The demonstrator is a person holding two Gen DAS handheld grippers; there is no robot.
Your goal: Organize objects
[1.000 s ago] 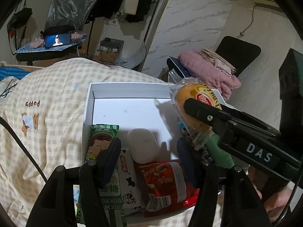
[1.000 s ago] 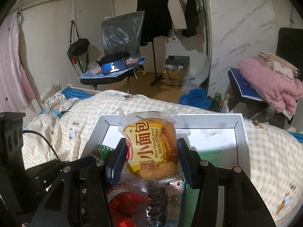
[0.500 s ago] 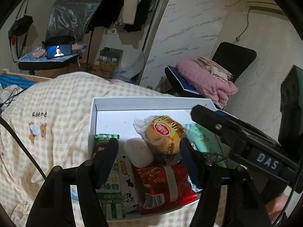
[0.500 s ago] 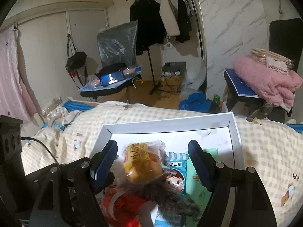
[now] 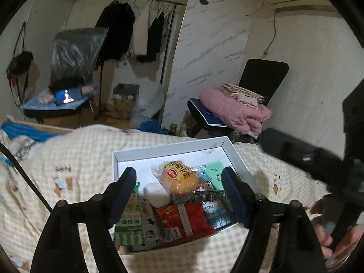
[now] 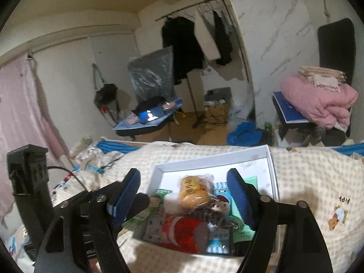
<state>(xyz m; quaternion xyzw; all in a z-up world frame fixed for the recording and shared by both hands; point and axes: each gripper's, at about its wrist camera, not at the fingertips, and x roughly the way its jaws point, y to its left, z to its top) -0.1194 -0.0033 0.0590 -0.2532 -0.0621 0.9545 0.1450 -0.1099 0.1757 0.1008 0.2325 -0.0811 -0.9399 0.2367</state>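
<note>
A: Left side first. Your left gripper [image 5: 179, 191] hangs above the near end of the white box [image 5: 173, 146], jaws wide apart and just been opening further; nothing is between the pads.

B: Noted. Box contents, left to right?

A: Green-and-white packet [image 5: 129, 223] along the left wall. White oval case [image 5: 155, 193] beside it. Red snack bag [image 5: 182, 218] at the near edge. The bun in clear wrap [image 5: 179, 178] lies on top, middle of the box, touching the oval case and overlapping the red bag. Blue cartoon packet [image 5: 213, 211] and mint-green packet [image 5: 215, 173] to its right. The box sits on the checked quilt [image 5: 75, 159].

B: And your right side?

A: Your right gripper [image 6: 183, 193] is also spread wide, jaws just been opening, pads clear of the bun [image 6: 193, 192], which rests in the box [image 6: 270, 166] below them. Your hand [image 5: 339, 238] on that tool shows at the far right of the left view, blurred.
</note>
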